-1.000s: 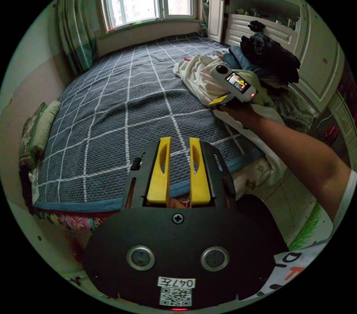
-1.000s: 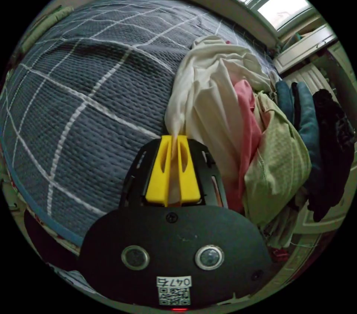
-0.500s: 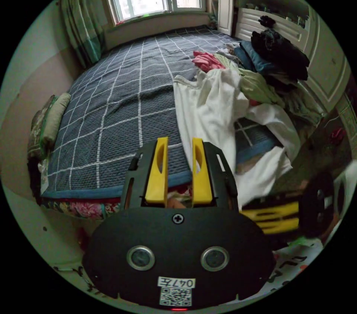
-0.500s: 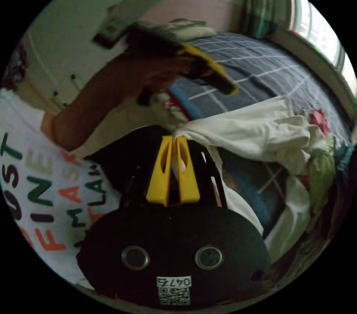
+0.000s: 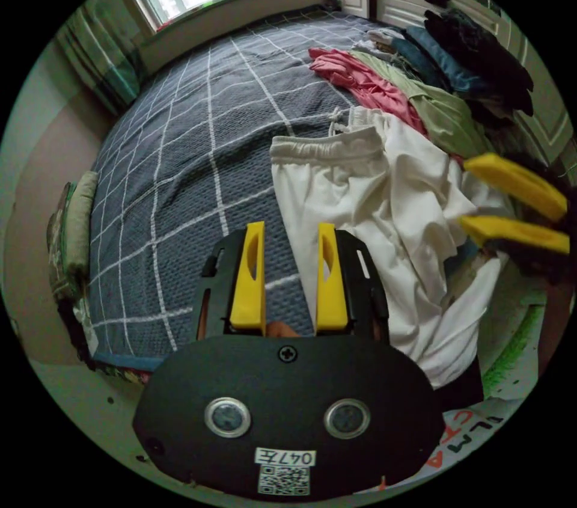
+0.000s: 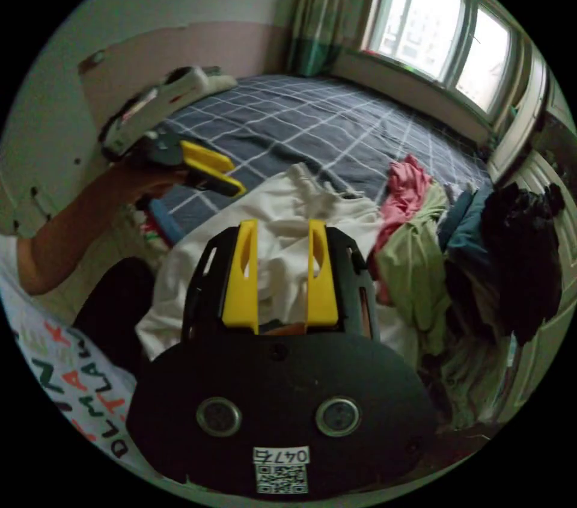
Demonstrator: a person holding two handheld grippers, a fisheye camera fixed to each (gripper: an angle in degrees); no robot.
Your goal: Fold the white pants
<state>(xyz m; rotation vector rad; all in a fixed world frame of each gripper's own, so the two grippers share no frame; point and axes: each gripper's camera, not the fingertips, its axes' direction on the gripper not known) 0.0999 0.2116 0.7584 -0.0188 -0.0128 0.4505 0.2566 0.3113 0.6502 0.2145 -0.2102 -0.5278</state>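
Now white pants lie rumpled on near bed; left gripper and right gripper jaws apart, empty.

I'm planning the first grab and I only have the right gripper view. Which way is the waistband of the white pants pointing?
Observer: In the left gripper view, the waistband of the white pants is at the end away from the person. It lies on the blanket, and its drawstring is next to the pink garment.
Operator: The left gripper looks blurry to me. Is it holding anything?
Observer: No. The left gripper is open over the blanket beside the pants, with nothing between its jaws.
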